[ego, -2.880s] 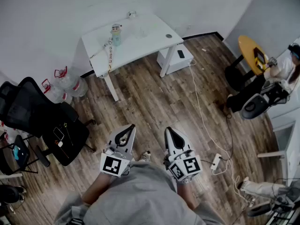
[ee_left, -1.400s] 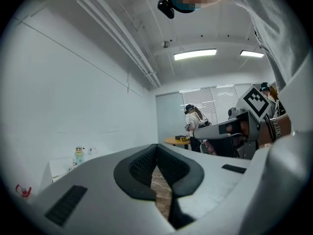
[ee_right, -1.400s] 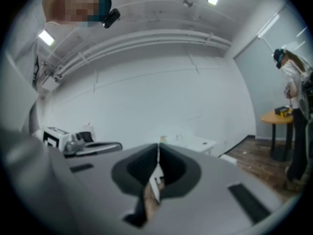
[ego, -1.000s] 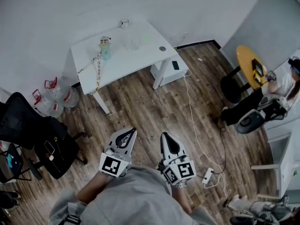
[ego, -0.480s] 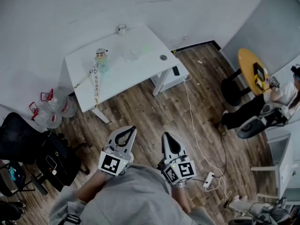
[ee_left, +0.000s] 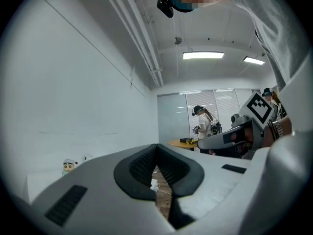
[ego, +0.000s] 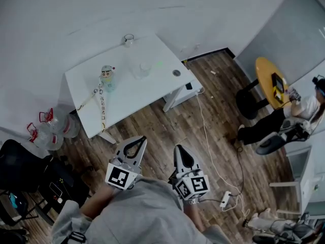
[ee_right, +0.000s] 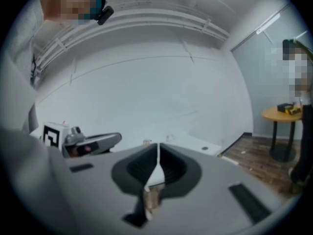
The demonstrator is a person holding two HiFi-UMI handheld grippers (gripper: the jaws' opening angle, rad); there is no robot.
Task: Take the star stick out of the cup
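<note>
The white table stands ahead of me by the wall. On it is a clear cup, a cartoon-figure bottle with a beaded strap, and a small glass at the back edge. The star stick is too small to make out. My left gripper and right gripper are held side by side at waist height over the wooden floor, well short of the table. Both are shut with nothing in them. In the left gripper view the jaws meet, and in the right gripper view they touch too.
Water jugs and a black office chair are at the left. A white box sits under the table's right end. A cable and power strip lie on the floor at the right. A seated person is by a yellow round table.
The table has shifted down and left in the head view and looks larger, so I have come nearer to it. Both grippers have stayed shut and side by side.
</note>
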